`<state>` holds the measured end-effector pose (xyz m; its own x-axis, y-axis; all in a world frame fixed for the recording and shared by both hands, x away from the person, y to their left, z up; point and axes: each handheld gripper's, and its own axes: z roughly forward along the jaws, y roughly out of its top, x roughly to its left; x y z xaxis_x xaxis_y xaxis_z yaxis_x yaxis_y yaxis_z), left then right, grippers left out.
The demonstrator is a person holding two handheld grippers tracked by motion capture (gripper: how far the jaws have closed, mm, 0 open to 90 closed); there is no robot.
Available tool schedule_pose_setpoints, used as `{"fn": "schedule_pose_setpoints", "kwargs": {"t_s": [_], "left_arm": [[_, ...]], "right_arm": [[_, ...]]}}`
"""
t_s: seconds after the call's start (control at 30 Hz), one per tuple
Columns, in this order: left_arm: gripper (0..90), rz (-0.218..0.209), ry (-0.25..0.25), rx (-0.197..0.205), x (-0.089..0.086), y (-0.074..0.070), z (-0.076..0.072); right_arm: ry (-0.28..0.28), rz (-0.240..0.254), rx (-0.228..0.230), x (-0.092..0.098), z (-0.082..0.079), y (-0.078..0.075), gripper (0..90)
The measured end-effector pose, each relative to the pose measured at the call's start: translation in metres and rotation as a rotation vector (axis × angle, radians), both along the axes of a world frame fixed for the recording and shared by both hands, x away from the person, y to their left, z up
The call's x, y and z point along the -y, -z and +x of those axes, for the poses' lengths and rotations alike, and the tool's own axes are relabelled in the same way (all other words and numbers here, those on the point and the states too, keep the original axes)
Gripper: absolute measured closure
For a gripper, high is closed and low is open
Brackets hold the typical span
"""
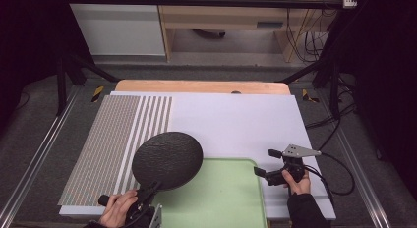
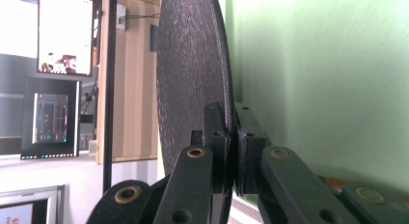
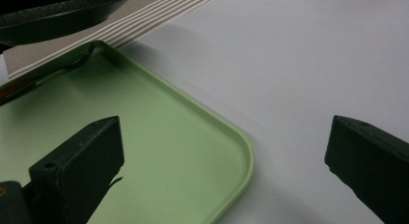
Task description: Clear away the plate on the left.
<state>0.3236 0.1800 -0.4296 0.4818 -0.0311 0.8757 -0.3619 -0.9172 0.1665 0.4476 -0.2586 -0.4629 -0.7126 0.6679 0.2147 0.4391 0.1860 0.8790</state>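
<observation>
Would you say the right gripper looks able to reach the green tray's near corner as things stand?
Probably yes: the right gripper hovers open beside the green tray, whose corner lies bare between its jaws. The black round plate, clamped by the left gripper, sits farther off.

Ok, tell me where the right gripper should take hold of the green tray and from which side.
Grip the green tray at its raised rim on the right edge, near the rounded far corner. Come in from the right, fingers level, one under the lip and one above. The tray lies flat and shallow, so only the rim offers a hold. The right gripper stands open beside that edge.
</observation>
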Motion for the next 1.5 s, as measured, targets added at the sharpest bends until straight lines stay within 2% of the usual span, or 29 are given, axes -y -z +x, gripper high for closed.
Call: {"fn": "schedule_pose_setpoints", "kwargs": {"t_s": [0.77, 1.5], "left_arm": [[85.4, 0.018, 0.074, -0.054, 0.026, -0.001, -0.013], [85.4, 0.033, 0.142, -0.119, 0.046, -0.004, -0.039]], "right_arm": [[0.004, 0.003, -0.001, 0.0, 0.0, 0.0, 0.7], [0.004, 0.003, 0.0, 0.001, 0.0, -0.001, 0.7]]}}
